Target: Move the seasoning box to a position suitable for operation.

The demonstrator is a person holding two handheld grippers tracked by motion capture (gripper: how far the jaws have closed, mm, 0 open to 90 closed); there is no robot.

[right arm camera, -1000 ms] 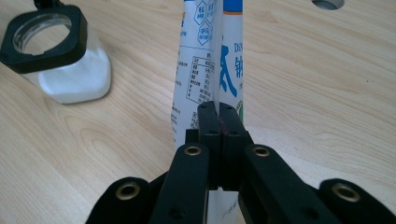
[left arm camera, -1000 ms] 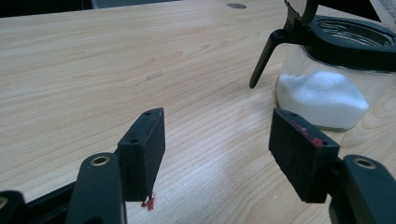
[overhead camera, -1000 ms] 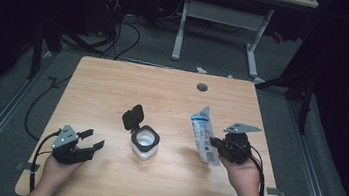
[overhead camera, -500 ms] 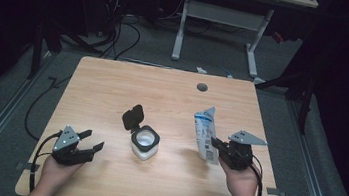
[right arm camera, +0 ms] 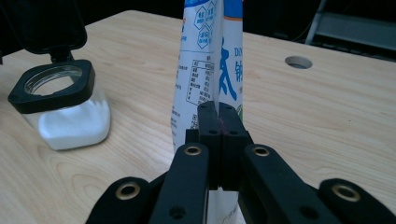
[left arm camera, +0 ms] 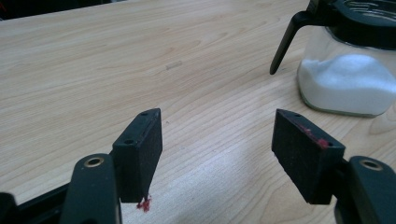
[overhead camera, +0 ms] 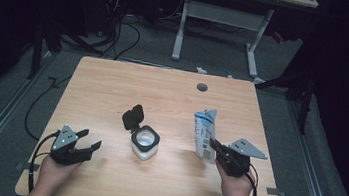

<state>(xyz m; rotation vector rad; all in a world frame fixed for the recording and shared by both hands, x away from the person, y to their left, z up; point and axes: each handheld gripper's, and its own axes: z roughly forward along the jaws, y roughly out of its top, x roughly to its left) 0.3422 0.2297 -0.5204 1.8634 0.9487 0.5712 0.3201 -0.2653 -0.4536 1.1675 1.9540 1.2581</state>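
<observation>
- Right gripper [overhead camera: 213, 144] on the right half of the wooden table [overhead camera: 113, 90]; its jaws are pinched tight on a white-and-blue printed pouch [overhead camera: 204, 133]. In the right gripper view the two black pads meet flat on the pouch's [right arm camera: 212, 60] lower edge.
- Pouch stands roughly upright, top leaning slightly, base down near the tabletop; whether the base touches the wood I cannot tell.
- Left gripper [overhead camera: 89, 138] near the table's front left corner, low over the wood, jaws spread wide with nothing between them. The left gripper view shows bare wood grain in the gap between the pads [left arm camera: 140, 149].
- Glass jar [overhead camera: 144, 143] with a black rim stands mid-table, between the two grippers, apart from both. Its black flip lid [overhead camera: 133, 117] is tipped open and back.
- Jar holds a white granular heap, seen in the left gripper view [left arm camera: 345, 79]; it fills the lower part only.
- Round cable hole [overhead camera: 202, 87] in the tabletop beyond the pouch, toward the far edge.
- Red smudges on the left gripper's pads.
</observation>
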